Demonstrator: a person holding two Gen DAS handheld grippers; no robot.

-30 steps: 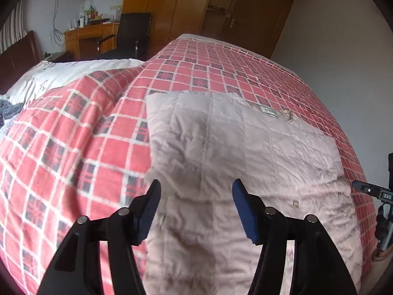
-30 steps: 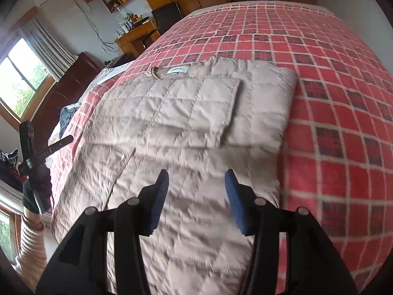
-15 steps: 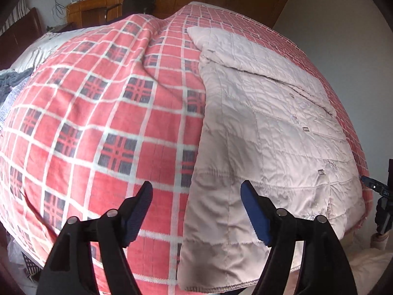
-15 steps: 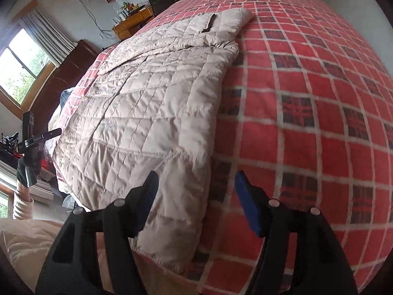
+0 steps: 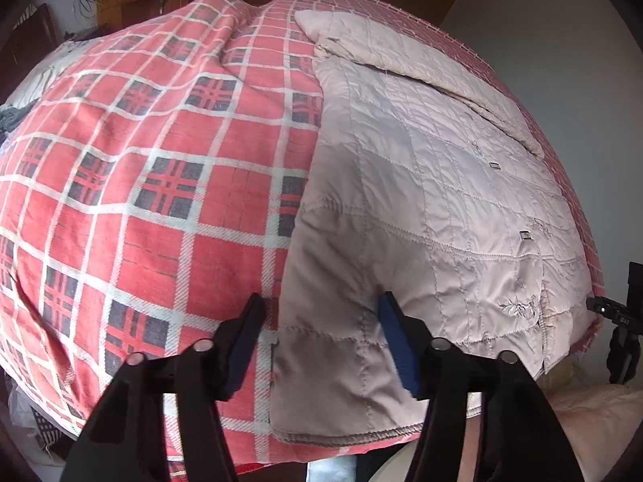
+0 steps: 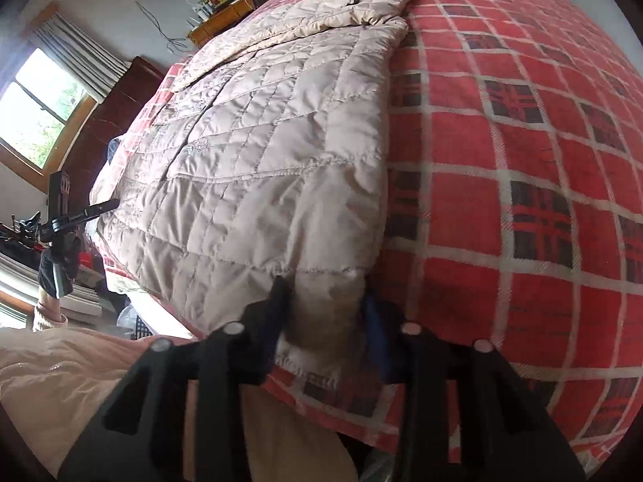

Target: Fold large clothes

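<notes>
Quilted beige coat (image 5: 422, 201) lies flat along the near edge of the plaid-covered bed (image 5: 160, 184), hem toward the grippers

Soft, puffy, slick shell: best pinched at hem corners; left gripper (image 5: 321, 345) spread over one corner, right gripper (image 6: 325, 313) narrowing around the other, not visibly clamped

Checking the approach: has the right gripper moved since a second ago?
Yes. The right gripper has pulled back from mid-jacket to its near hem corner.

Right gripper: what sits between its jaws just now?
In the right wrist view, the near corner of the beige quilted jacket fills the gap of the right gripper; the jaws flank it over the red plaid blanket.
</notes>
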